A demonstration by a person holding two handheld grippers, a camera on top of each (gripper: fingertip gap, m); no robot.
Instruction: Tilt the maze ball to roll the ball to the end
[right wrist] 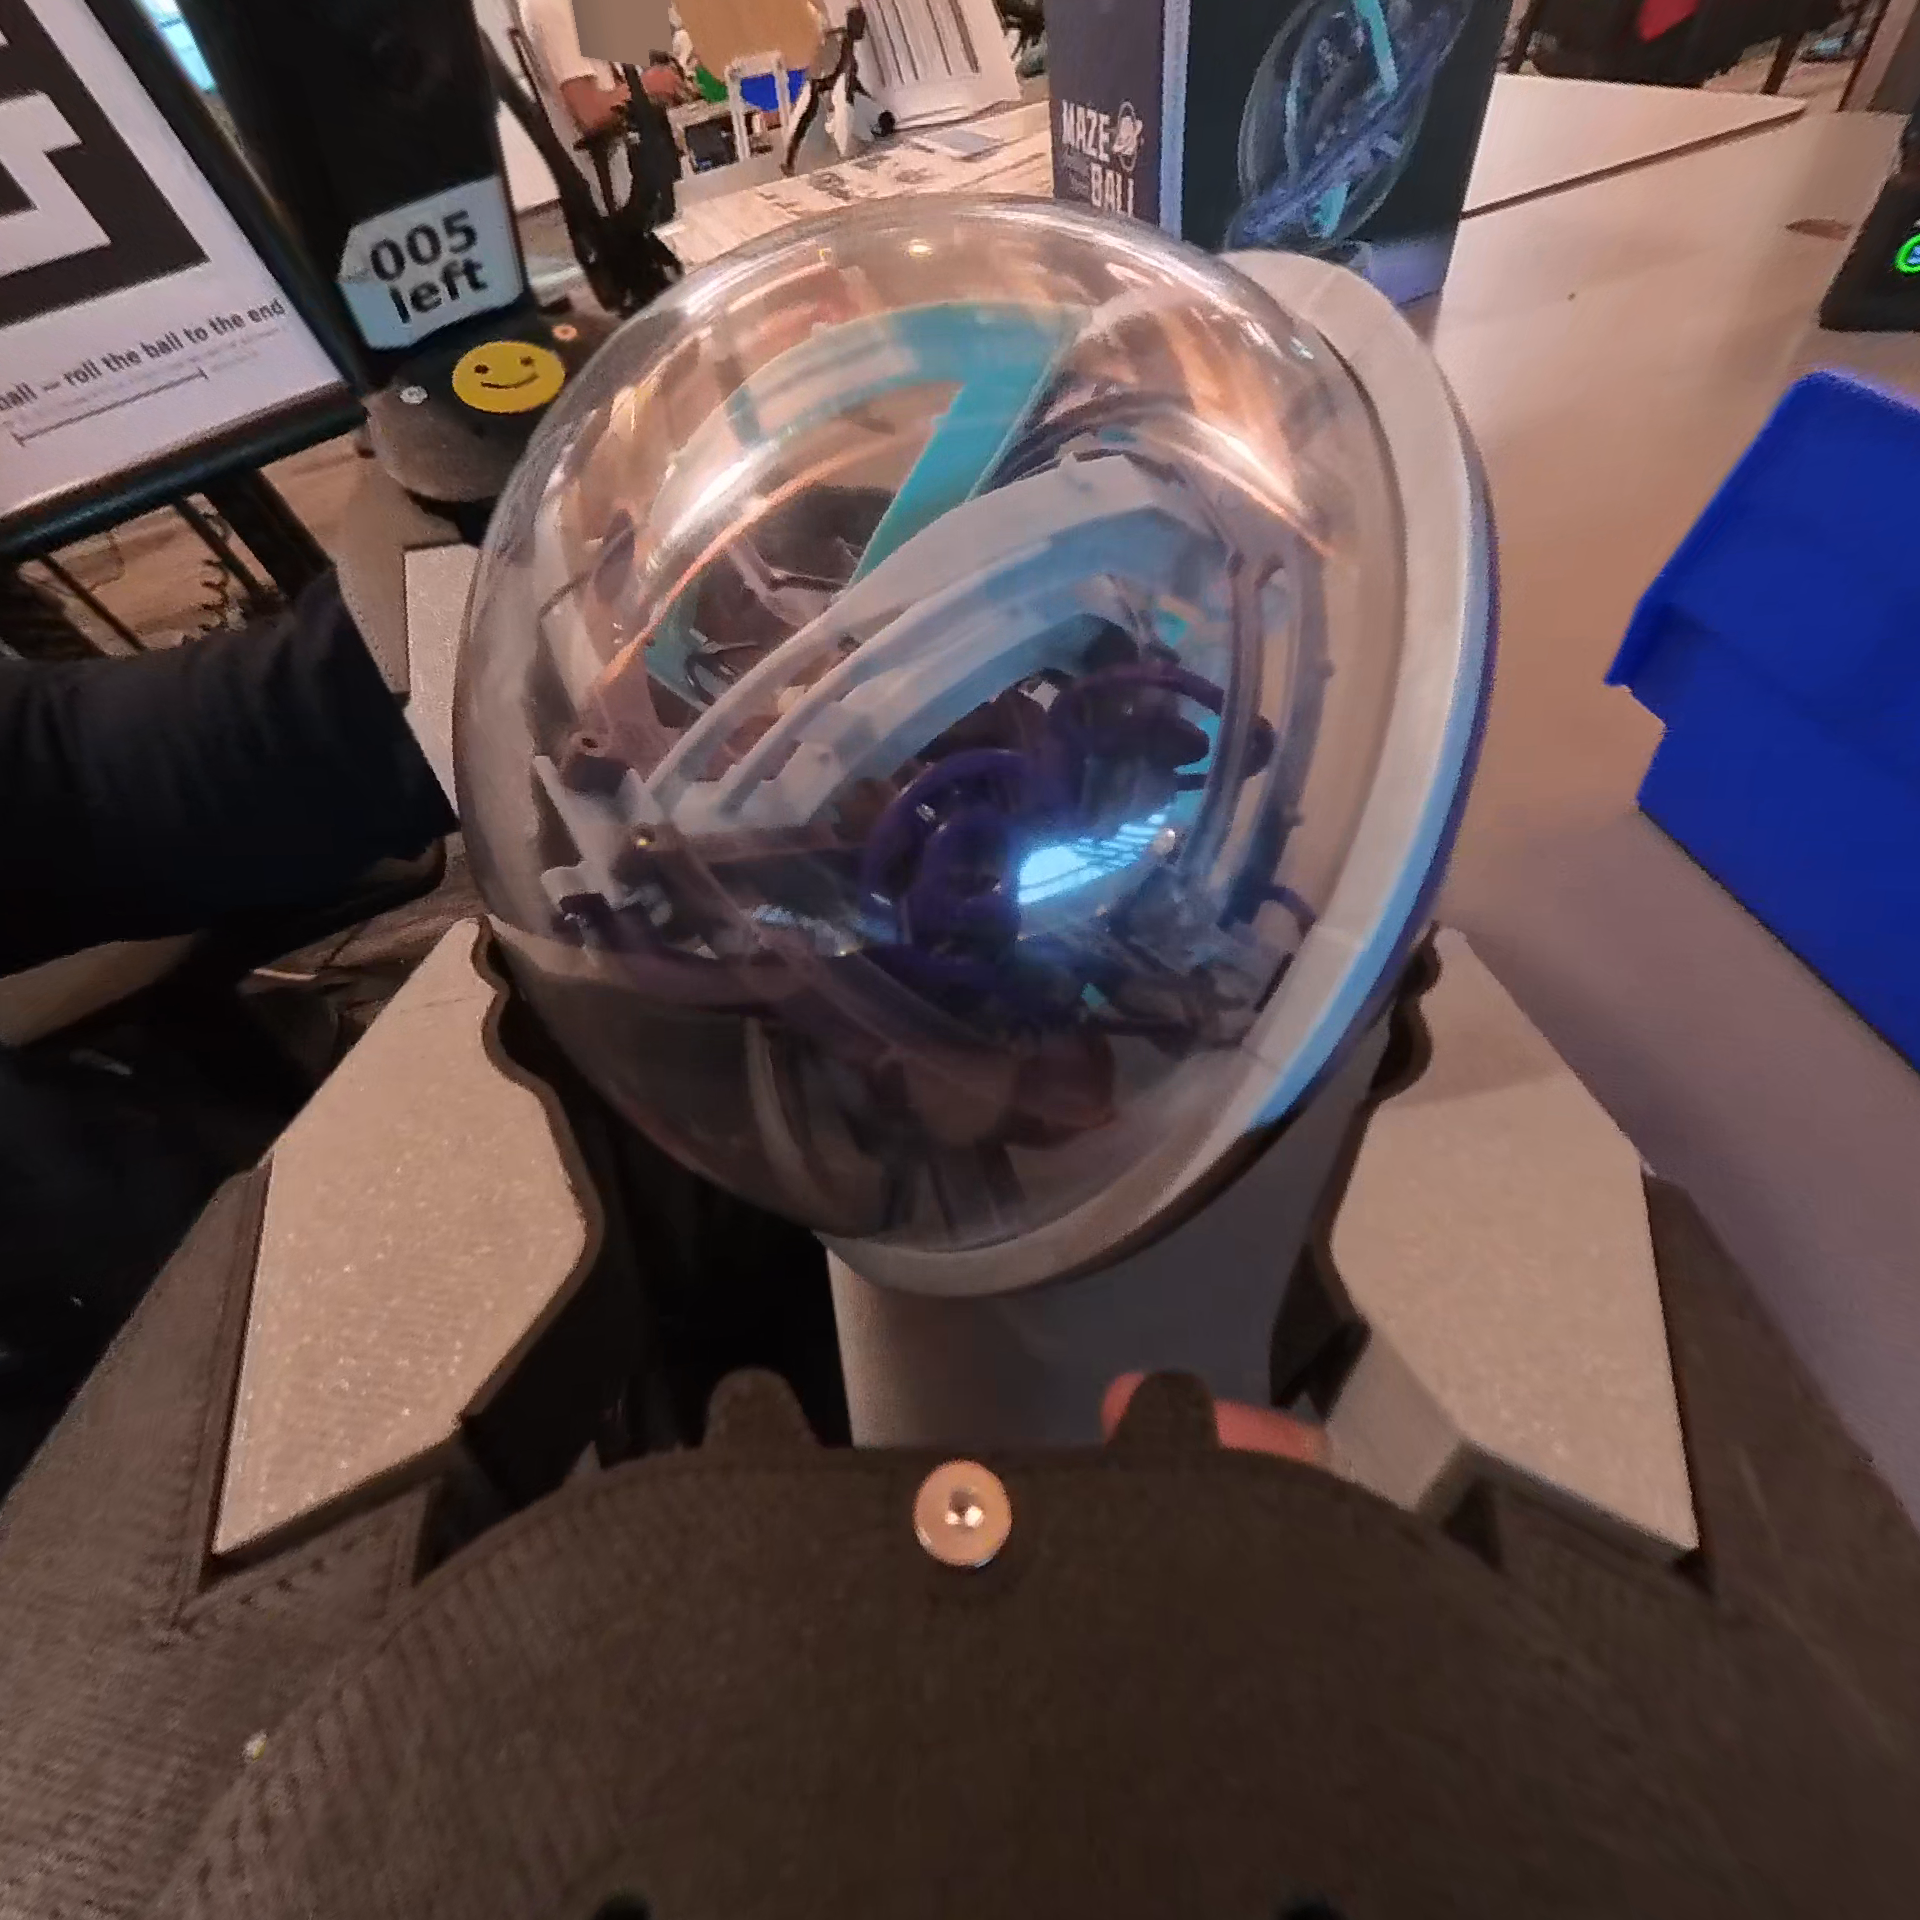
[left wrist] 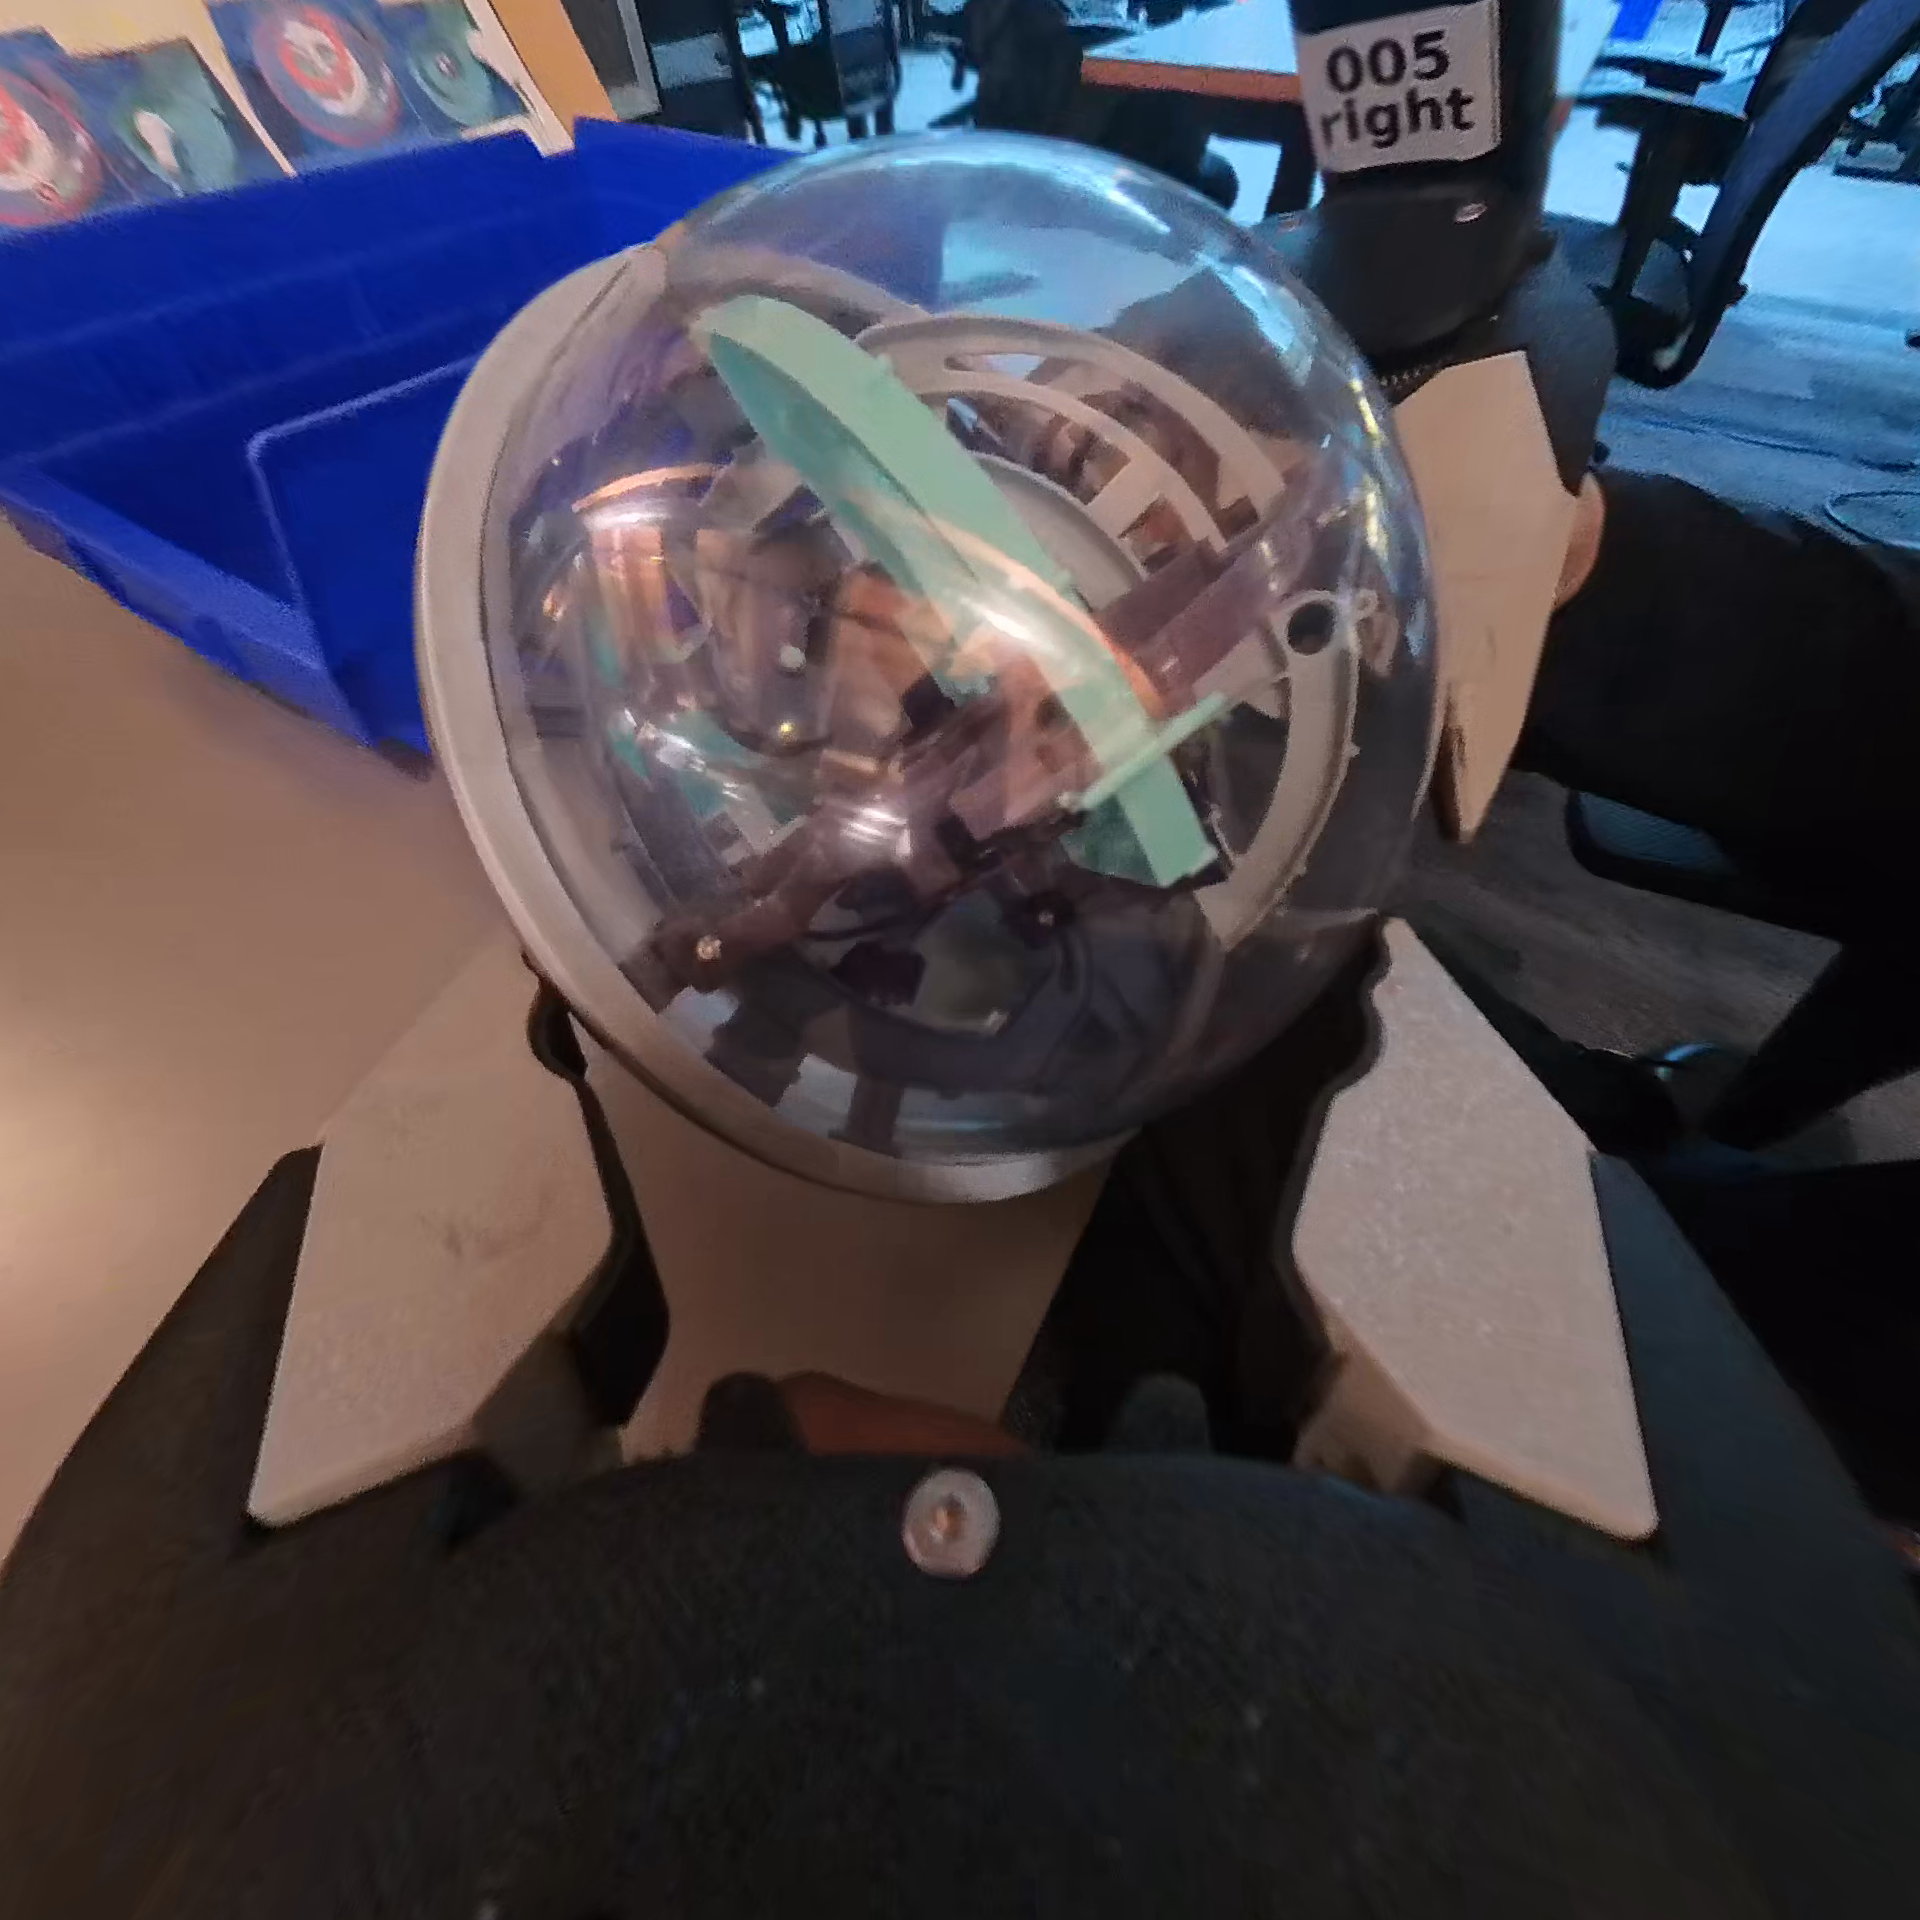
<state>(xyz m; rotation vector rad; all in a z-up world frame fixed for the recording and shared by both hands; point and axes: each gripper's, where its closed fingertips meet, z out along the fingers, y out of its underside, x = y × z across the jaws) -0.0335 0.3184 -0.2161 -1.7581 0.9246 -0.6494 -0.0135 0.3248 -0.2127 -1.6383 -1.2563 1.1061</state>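
Maze ball (left wrist: 935,665) tilted, seam ring slanting, between both wide-spread tools (left wrist: 956,997) (right wrist: 956,997).

Lighting is dim and warm indoors. Glare streaks cross the maze ball (left wrist: 935,665) dome. Wide-angle distortion bends edges; backgrounds are motion-blurred.

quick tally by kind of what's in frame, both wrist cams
Maze ball: 1
Grippers, left gripper and right gripper: 2
Blue bin: 1
Maze ball box: 1
Framed sign: 1
Total: 6
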